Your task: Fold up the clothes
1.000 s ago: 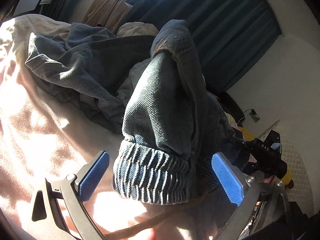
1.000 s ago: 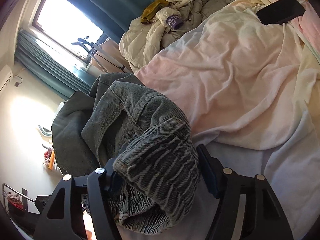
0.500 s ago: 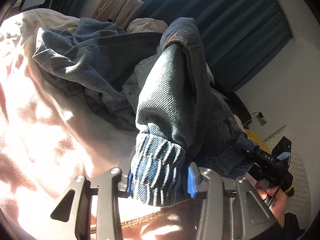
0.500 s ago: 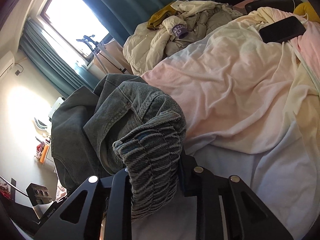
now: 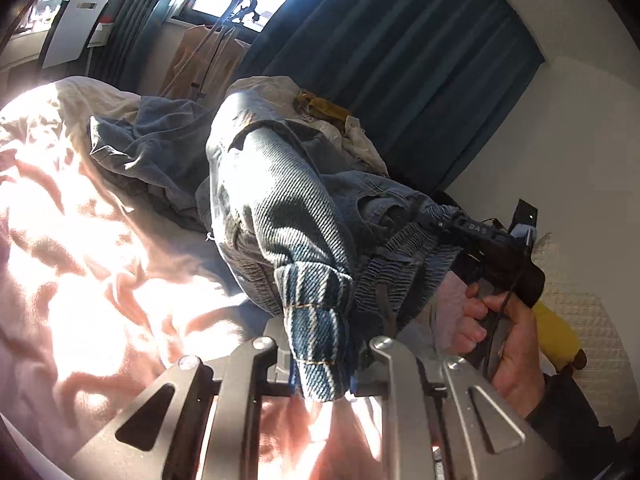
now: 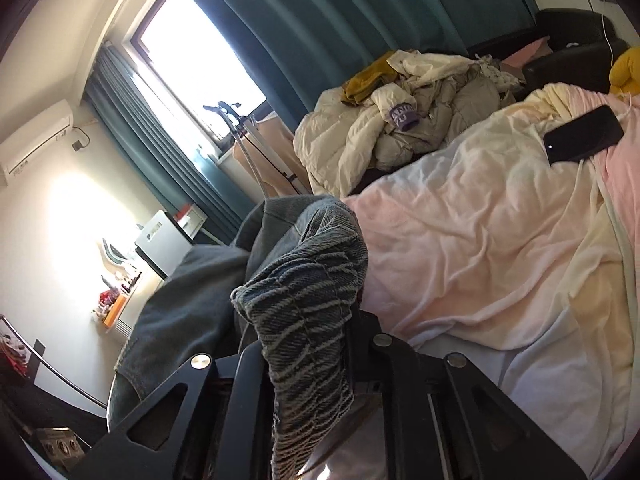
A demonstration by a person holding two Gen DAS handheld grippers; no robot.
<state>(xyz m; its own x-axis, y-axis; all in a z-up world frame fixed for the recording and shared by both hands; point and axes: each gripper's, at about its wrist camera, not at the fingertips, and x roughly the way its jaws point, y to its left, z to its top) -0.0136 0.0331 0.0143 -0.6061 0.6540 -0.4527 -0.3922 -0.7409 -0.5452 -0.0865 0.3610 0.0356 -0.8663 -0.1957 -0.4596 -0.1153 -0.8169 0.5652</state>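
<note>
A pair of blue denim jeans (image 5: 288, 200) with a ribbed elastic waistband hangs bunched above the pink bed cover (image 5: 100, 260). My left gripper (image 5: 320, 364) is closing on one fold of the waistband, and its pads press the cloth. In the right wrist view, my right gripper (image 6: 308, 356) is likewise closing on another part of the waistband (image 6: 304, 300), which fills the gap between its jaws. The left wrist view also shows the right gripper (image 5: 438, 226) at the right, gripped by a hand (image 5: 504, 320). The rest of the jeans trails onto the bed behind.
A heap of cream clothes (image 6: 400, 120) lies at the bed's far end, before teal curtains (image 6: 320, 20). A black phone (image 6: 582, 140) rests on the pale cover (image 6: 480, 240), with a yellow soft toy (image 6: 628, 68) beyond. A stand (image 6: 240, 128) is by the window.
Both grippers went from open around the waistband to pinched on it. Both have risen, lifting the jeans higher off the bed, and the left has swung across.
</note>
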